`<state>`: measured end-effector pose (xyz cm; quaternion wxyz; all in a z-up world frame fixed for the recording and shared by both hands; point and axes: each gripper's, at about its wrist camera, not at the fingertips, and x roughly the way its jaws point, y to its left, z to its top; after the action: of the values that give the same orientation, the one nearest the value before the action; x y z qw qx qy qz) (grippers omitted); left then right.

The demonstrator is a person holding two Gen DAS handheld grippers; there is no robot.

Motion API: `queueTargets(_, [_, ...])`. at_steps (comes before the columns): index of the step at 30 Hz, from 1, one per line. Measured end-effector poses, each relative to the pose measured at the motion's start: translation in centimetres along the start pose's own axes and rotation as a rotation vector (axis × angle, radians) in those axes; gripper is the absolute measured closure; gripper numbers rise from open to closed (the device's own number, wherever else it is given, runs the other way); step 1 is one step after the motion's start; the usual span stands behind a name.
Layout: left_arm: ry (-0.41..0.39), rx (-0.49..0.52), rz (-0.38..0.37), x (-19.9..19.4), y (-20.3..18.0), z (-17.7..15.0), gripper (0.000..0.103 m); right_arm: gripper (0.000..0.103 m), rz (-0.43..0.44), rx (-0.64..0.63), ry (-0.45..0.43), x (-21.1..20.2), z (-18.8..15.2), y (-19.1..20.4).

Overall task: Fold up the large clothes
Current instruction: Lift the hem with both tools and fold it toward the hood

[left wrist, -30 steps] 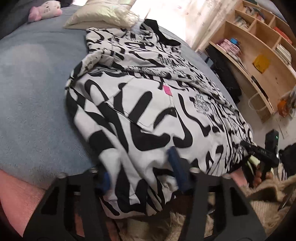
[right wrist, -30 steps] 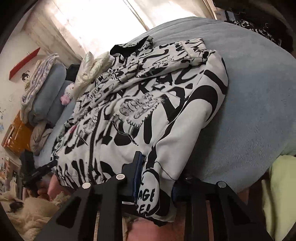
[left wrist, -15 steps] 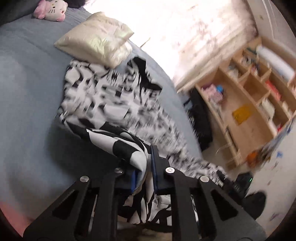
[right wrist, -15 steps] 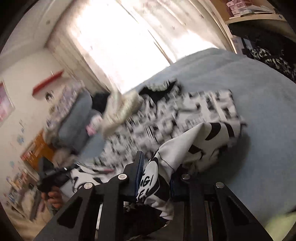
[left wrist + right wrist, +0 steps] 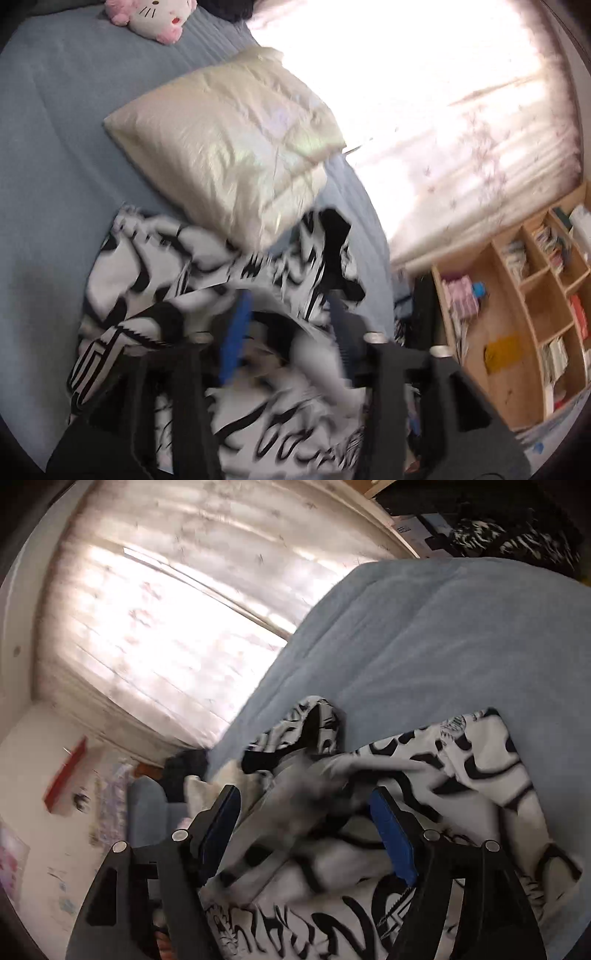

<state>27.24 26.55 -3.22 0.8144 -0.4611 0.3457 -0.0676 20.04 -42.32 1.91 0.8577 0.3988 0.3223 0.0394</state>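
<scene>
The large black-and-white patterned garment (image 5: pixel 147 280) lies bunched on the blue bed (image 5: pixel 48 166), its near part doubled over toward the black collar (image 5: pixel 332 236). My left gripper (image 5: pixel 290 325) hovers just over it. Its jaws are opening, and a blurred fold of cloth hangs loose between the blue pads (image 5: pixel 236 332), which do not press on it. In the right wrist view the same garment (image 5: pixel 480 771) spreads below my right gripper (image 5: pixel 306 816). Those jaws are opening too, wide apart, with blurred cloth slipping between the pads (image 5: pixel 391 834).
A cream pillow (image 5: pixel 229 158) touches the garment's far edge, and a pink and white plush toy (image 5: pixel 151 14) sits behind it. A wooden bookshelf (image 5: pixel 524 314) stands right of the bed. Bright curtains (image 5: pixel 166 609) hang beyond the bed (image 5: pixel 443 635).
Both grippers carried the garment's near hem up and forward over the rest, toward the collar and pillow. Both were shut on the cloth half a second ago; now their pads stand apart.
</scene>
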Motion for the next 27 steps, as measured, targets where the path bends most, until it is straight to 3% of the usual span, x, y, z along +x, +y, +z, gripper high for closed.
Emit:
queueTargets(2, [-0.028, 0.018, 0.052, 1.0, 0.1, 0.8, 0.048, 0.029, -0.044, -0.049, 0.011, 1.6, 0.4, 0.0])
queueTargets(5, [-0.003, 0.106, 0.151, 3.1, 0.7, 1.4, 0.048, 0.029, -0.113, -0.115, 0.049, 3.9, 0.7, -0.8])
queueTargets(10, [0.096, 0.302, 0.303, 7.1, 2.7, 1.2, 0.048, 0.029, -0.222, -0.192, 0.122, 7.2, 0.7, -3.8])
queueTargets(18, [0.257, 0.543, 0.36, 12.3, 2.6, -0.6, 0.048, 0.029, -0.332, -0.339, 0.261, 14.8, 0.6, -7.4])
queueTargets(23, [0.284, 0.626, 0.414, 15.4, 1.3, -1.6, 0.048, 0.029, -0.371, -0.37, 0.321, 19.5, 0.9, -8.2])
queueTargets(26, [0.292, 0.665, 0.459, 17.5, 0.6, -2.1, 0.048, 0.029, -0.409, -0.461, 0.34, 22.1, 0.3, -7.9])
queueTargets(27, [0.294, 0.684, 0.478, 18.3, 0.4, -2.3, 0.048, 0.036, -0.409, -0.475, 0.337, 22.6, 0.0, -7.7])
